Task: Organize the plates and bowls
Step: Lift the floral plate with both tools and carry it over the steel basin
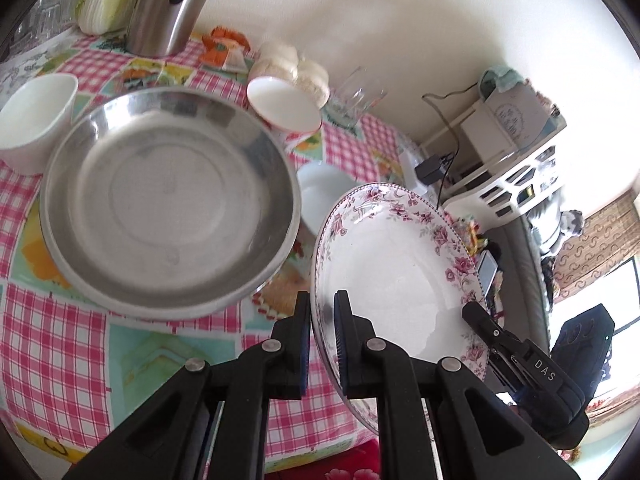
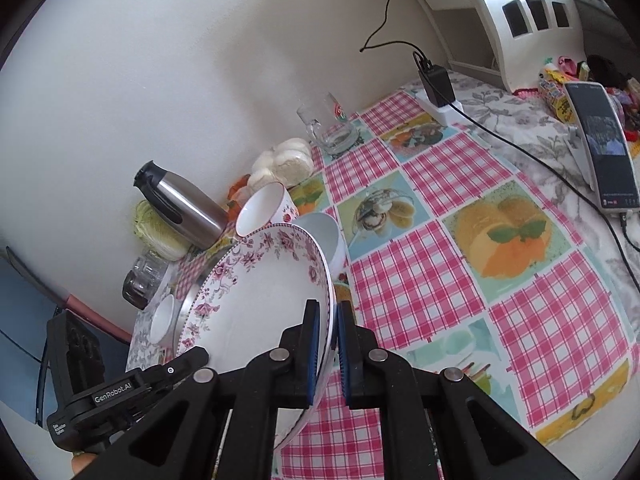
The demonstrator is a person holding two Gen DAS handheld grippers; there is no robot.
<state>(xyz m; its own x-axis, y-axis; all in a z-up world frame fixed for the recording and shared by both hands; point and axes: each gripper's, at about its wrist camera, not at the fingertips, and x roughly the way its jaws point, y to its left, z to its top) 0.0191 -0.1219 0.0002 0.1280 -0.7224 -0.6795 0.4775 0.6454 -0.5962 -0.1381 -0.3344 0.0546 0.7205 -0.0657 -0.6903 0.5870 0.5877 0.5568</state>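
Both tongs are pinched nearly closed on the rim of the same floral plate (image 1: 396,276): the left gripper (image 1: 322,340) clamps its near-left edge, and the right gripper (image 2: 325,344) clamps the opposite edge, with only the thickness of the china between each pair of blue pads. The plate is lifted clear of the checked tablecloth (image 2: 420,288) and held tilted, nearly on edge, between the two tools. In the left wrist view, the steel basin (image 1: 168,208) sits at about ten o'clock from the plate, just beside it, with a white bowl (image 1: 36,120) at its far left, a floral cup (image 1: 284,106) at twelve o'clock and another white bowl (image 1: 320,188) tucked between basin and plate. A steel flask (image 1: 172,4) and a glass mug (image 2: 328,128) stand further back against the wall. This looks like the carrying step, with the plate in transit toward a stacking spot, likely the basin. The next move calls for levelling the plate, swinging it toward ten o'clock over the basin, lowering it evenly, then opening both tongs together so neither edge drops first.
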